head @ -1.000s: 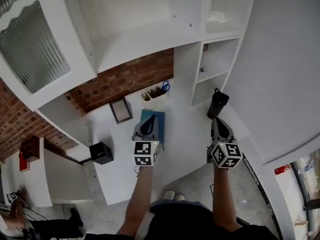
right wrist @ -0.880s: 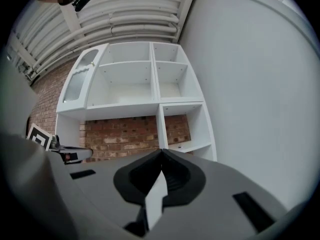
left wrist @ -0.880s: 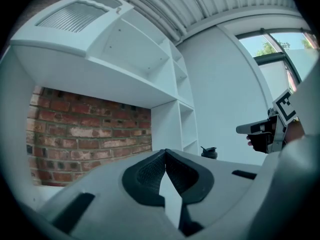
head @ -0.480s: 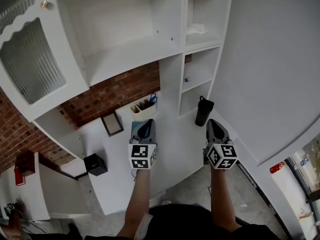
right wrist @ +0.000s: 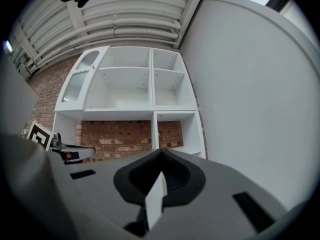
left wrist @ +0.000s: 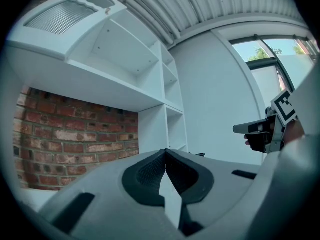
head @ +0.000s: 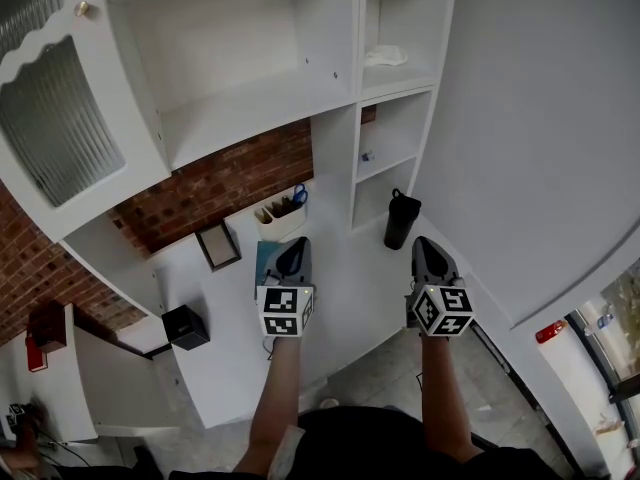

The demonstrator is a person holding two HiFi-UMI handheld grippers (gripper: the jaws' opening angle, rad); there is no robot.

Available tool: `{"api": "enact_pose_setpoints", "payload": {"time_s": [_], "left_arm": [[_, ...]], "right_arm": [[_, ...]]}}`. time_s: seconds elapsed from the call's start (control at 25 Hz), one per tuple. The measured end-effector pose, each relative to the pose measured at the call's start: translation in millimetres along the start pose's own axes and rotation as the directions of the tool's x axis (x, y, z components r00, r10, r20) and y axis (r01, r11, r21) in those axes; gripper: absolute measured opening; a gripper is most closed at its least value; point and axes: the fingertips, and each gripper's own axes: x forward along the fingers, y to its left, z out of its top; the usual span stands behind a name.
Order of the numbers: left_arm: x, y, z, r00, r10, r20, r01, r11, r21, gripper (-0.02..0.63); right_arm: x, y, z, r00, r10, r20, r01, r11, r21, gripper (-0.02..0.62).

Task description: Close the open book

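In the head view, a blue book [head: 262,259] lies flat on the white desk [head: 340,298], its cover facing up. Only its left strip shows, because my left gripper [head: 293,255] hangs over the rest, level and shut with nothing in it. In the left gripper view its jaws [left wrist: 165,151] meet at the tip, pointing at the shelves and brick wall. My right gripper [head: 428,254] hovers to the right of the book, well apart from it. It is also shut and empty, and its tips [right wrist: 161,151] are closed together in the right gripper view.
A black bottle [head: 400,218] stands at the back right of the desk. A white holder with scissors and pens [head: 280,217] and a small picture frame [head: 217,245] sit against the brick wall [head: 230,183]. A black cube [head: 185,326] is at the left. White shelves [head: 260,98] rise above.
Both grippers have come up and back a little from the desk. More of the blue book is now hidden under the left gripper. The jaws stayed shut.
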Motion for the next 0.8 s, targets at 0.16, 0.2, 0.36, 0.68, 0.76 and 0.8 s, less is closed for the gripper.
{"api": "enact_pose_setpoints", "payload": {"time_s": [0.16, 0.2, 0.36, 0.68, 0.76, 0.8], "left_arm": [[-1, 0, -3, 1.000, 0.001, -0.004, -0.001, 1.000, 0.001, 0.009], [-2, 0, -3, 1.000, 0.002, -0.005, -0.002, 1.000, 0.001, 0.009], [-4, -1, -7, 1.000, 0.005, -0.014, -0.005, 1.000, 0.001, 0.009], [-7, 2, -10, 1.000, 0.011, -0.023, -0.012, 1.000, -0.006, 0.009], [-7, 3, -11, 1.000, 0.012, -0.023, -0.012, 1.000, -0.008, 0.009], [-7, 3, -11, 1.000, 0.012, -0.023, -0.012, 1.000, -0.008, 0.009]], "right_arm": [[0, 0, -3, 1.000, 0.005, -0.009, -0.005, 1.000, 0.004, -0.002], [-1, 0, -4, 1.000, 0.006, -0.012, -0.006, 1.000, 0.006, -0.002], [-1, 2, -7, 1.000, 0.012, -0.020, -0.012, 1.000, 0.009, -0.002], [-1, 7, -9, 0.999, 0.027, -0.023, -0.026, 1.000, 0.013, -0.002], [-1, 7, -10, 0.999, 0.027, -0.024, -0.027, 1.000, 0.012, -0.002], [-2, 7, -10, 0.999, 0.027, -0.025, -0.027, 1.000, 0.013, -0.002]]}}
